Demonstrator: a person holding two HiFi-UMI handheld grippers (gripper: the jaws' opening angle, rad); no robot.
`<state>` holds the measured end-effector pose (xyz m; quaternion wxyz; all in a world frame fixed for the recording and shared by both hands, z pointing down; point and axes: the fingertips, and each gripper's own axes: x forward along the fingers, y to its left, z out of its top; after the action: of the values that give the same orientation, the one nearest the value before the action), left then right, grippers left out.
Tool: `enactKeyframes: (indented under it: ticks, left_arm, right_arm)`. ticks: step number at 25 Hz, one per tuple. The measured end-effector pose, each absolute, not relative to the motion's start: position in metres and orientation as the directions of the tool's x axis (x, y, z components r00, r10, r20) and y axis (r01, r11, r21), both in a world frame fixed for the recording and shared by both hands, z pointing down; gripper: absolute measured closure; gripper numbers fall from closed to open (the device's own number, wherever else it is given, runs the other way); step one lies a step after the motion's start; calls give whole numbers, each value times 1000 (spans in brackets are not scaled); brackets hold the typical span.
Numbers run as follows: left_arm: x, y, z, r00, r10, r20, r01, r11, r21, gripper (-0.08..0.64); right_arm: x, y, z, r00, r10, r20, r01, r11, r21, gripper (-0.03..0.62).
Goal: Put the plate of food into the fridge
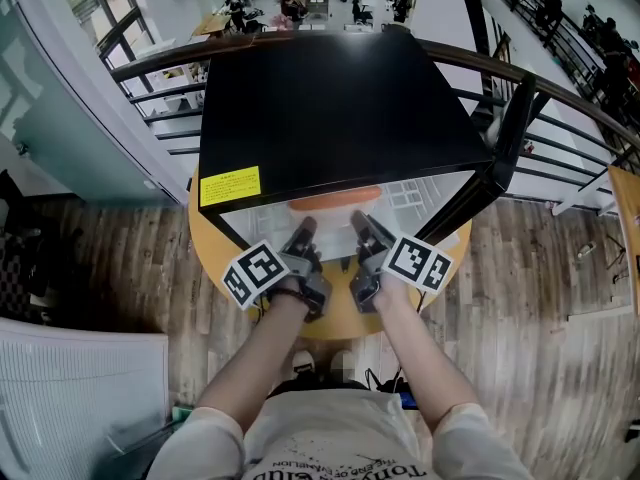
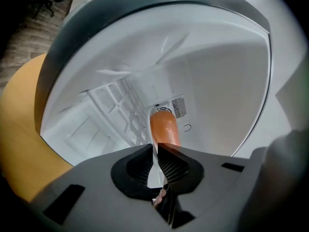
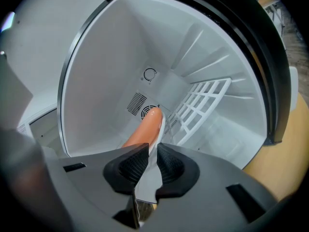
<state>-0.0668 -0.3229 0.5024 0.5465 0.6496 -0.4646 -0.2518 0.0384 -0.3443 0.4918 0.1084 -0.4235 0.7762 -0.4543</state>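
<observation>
A white plate (image 3: 161, 123) carrying a long orange sausage (image 1: 335, 202) sits at the mouth of the small black fridge (image 1: 330, 98). Both grippers hold it edge-on by its near rim. My left gripper (image 2: 155, 151) is shut on the plate (image 2: 154, 170), with the sausage (image 2: 164, 128) lying beyond the jaws. The right gripper (image 3: 152, 149) is likewise shut on the rim, and the sausage (image 3: 144, 130) points towards the fridge's back wall. In the head view the left gripper (image 1: 307, 230) and right gripper (image 1: 360, 223) reach side by side under the fridge's top edge. Most of the plate is hidden there.
The fridge stands on a round wooden table (image 1: 335, 313); its open door (image 1: 500, 158) hangs at the right. Inside are white walls, a wire shelf (image 3: 200, 103) and a fan vent (image 3: 137, 103). A yellow label (image 1: 230, 185) marks the fridge top. A dark railing (image 1: 560, 98) runs behind.
</observation>
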Motion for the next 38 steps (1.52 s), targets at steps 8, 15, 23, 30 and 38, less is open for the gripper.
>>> enactKeyframes:
  ticks: [8,15,23,30,38]
  left_arm:
    - [-66,-331,506,422,-886,194,-324,53,945,515]
    - [-66,-340,510,394,-895,208,-319,79,945,515]
    - [-64,-345,510,386,-895,223,-351,81,933,506]
    - [-62,-344,506,390,-895,217,-359,69,931,499]
    - [-61,-341,505,407,-890,208,-370,48,928,491]
  right_arm:
    - [39,-354,494,-614,-755,230,-574,227,-787,523]
    - [39,-365,499,-605,-759,240,-586,221,-780,520]
    - [40,-372,501,-603,-755,258,-614,233,-755,503]
    - [40,-372,497,-595,-757,270,-637,239,-733,499]
    - [40,-371,497,-578,-762,294,-695,270,-667,488]
